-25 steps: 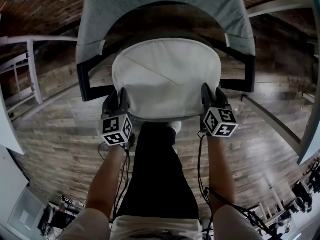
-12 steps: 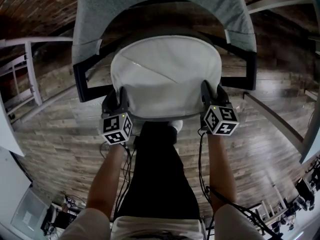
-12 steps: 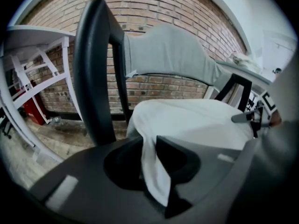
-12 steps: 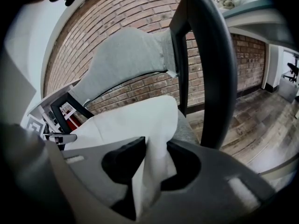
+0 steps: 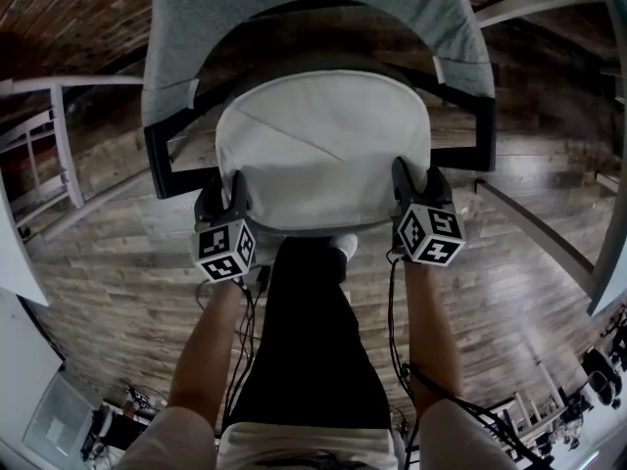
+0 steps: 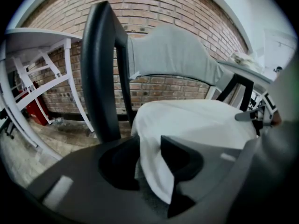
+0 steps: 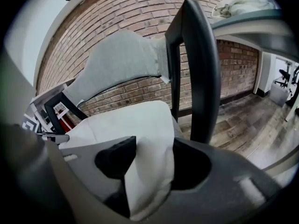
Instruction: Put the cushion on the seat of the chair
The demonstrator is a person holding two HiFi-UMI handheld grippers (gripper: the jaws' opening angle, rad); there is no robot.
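Cushion (image 5: pixel 323 150), white and rounded, lies on the seat of the chair (image 5: pixel 168 169), filling the space between the two black armrests below the grey-covered backrest (image 5: pixel 294 8). The head view shows this whole layout from above, with the left gripper (image 5: pixel 223 196) and the right gripper (image 5: pixel 416 182) at the cushion's two near corners, but it does not show the pads' contact.

The gripper views supply that. In the left gripper view the jaws are opening and stand wide, with the cushion's folded corner loose between them. The right gripper view shows the same: jaws opening, a hanging fold of white fabric between them, no longer pinched. These views also show the brick wall (image 6: pixel 154 13) behind the chair and a white metal frame (image 6: pixel 44 73) off to one side, both barely visible from above.

Compared with a second ago, both pairs of jaws are plainly wider, while the grippers and the cushion sit almost where they were.

Each gripper is just inside an upright black armrest post, so there is little room sideways. The cushion's front edge reaches the seat's front. Below it, bare wooden floor (image 5: pixel 118 272) spreads on both sides of the person's black-trousered leg (image 5: pixel 309 341).
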